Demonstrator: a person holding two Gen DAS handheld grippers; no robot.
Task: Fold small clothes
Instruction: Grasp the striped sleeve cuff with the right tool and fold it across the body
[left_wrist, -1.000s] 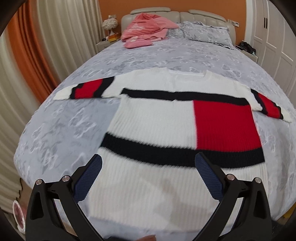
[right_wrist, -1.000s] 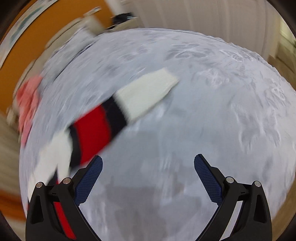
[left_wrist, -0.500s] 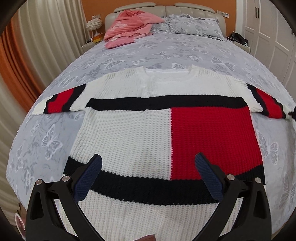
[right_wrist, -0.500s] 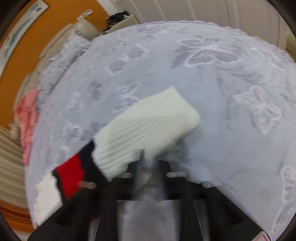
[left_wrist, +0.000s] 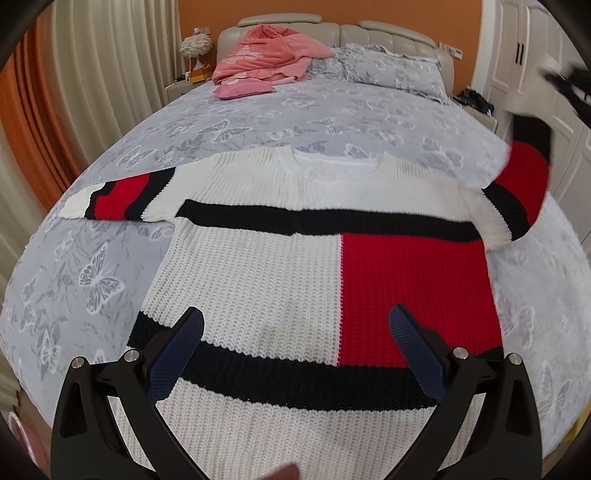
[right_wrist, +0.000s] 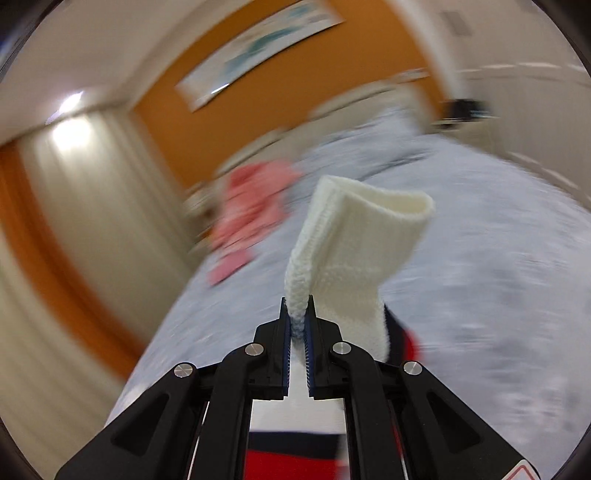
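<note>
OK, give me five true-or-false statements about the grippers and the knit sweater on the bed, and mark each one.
1. The right gripper is shut on the white ribbed sleeve cuff. True.
2. The left gripper grips the hem. False: it is open above the white, red and navy knit sweater.
3. Both sleeves lie flat. False: the right-hand sleeve is lifted.
4. A pink garment lies by the headboard. True.
5. The sweater is folded in half. False: its body lies spread out.

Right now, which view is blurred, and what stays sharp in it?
Right wrist view: the room and bed are smeared by motion, while the right tool and the white cuff it pinches stay sharp. Left wrist view: the sweater is crisp; only the lifted sleeve blurs.
</note>
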